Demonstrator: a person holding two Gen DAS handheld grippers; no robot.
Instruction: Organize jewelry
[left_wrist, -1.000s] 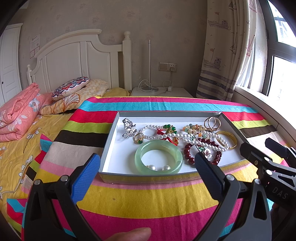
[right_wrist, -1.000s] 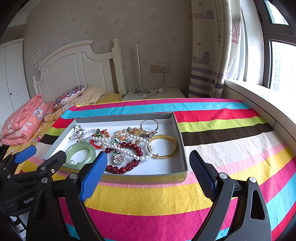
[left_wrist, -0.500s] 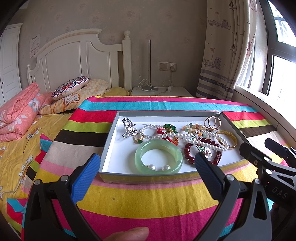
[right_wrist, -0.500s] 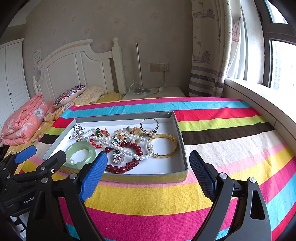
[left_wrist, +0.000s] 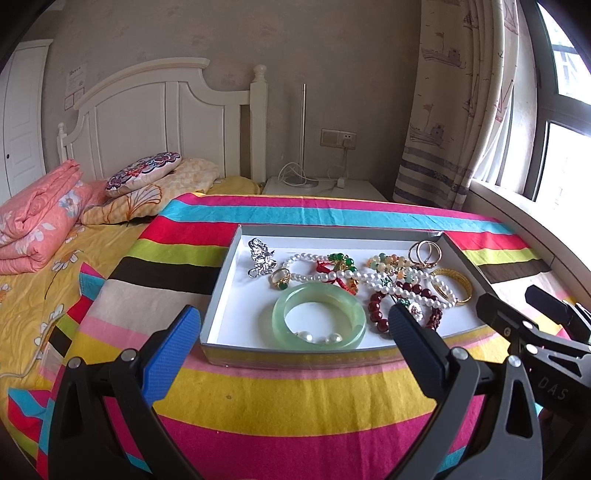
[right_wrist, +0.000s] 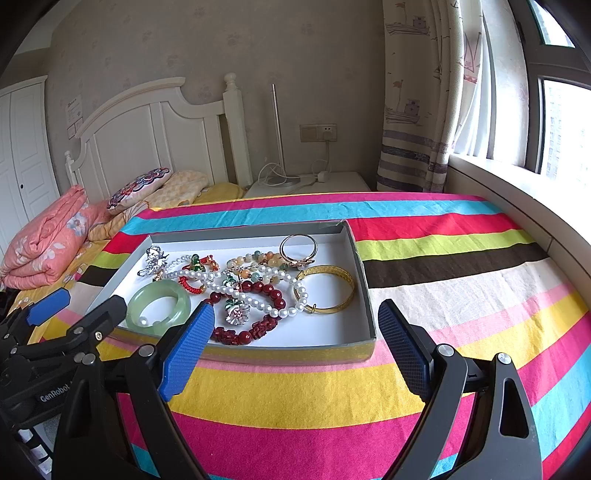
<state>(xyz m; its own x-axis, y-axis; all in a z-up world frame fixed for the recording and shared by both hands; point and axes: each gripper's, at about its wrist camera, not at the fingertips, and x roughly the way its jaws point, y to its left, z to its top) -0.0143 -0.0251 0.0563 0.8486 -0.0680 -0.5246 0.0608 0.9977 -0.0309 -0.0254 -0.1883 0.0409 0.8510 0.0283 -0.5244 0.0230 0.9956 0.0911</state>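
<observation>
Left gripper (left_wrist: 293, 341), bottom of the left wrist frame: fingers spread wide, blue pads facing each other, nothing between them. It hangs over the yellow and pink bands of the striped cloth (left_wrist: 295, 398), just short of the tray's near rim. Right gripper (right_wrist: 295, 339), bottom of the right wrist frame: fingers likewise wide apart and empty, same position before the tray. Each gripper shows at the lower edge of the other's view.

Tray (left_wrist: 221, 295), shallow, grey walls, white floor, lies flat on the cloth at frame centre. All jewelry is inside it.

Nearest the rim, left of centre in the left wrist view: pale green jade bangle (left_wrist: 319, 320), lying flat, two loose pearls (left_wrist: 320, 336) inside its ring. To its right, dark red bead bracelet (left_wrist: 380, 308), overlapped by a white pearl necklace (left_wrist: 369, 276) that runs across the tray's middle. Small flower-shaped charm (right_wrist: 237, 312) sits among the red beads.

Further back: ring with green stone (left_wrist: 280, 280), just beside the bangle; silver brooch (left_wrist: 260, 256) toward the tray's far left corner; red cord piece with green beads (left_wrist: 338, 264) at centre. Gold bangle (right_wrist: 325, 290) on the right side, touching the pearls. Thin gold rings (left_wrist: 424, 253) near the far right corner, with a pastel bead bracelet (left_wrist: 388, 261) beside them.

Beyond the cloth: folded pink quilt (left_wrist: 33, 225) and patterned pillow (left_wrist: 144, 173) at left, white headboard (left_wrist: 162, 122), curtain (left_wrist: 450, 103) upper right.
</observation>
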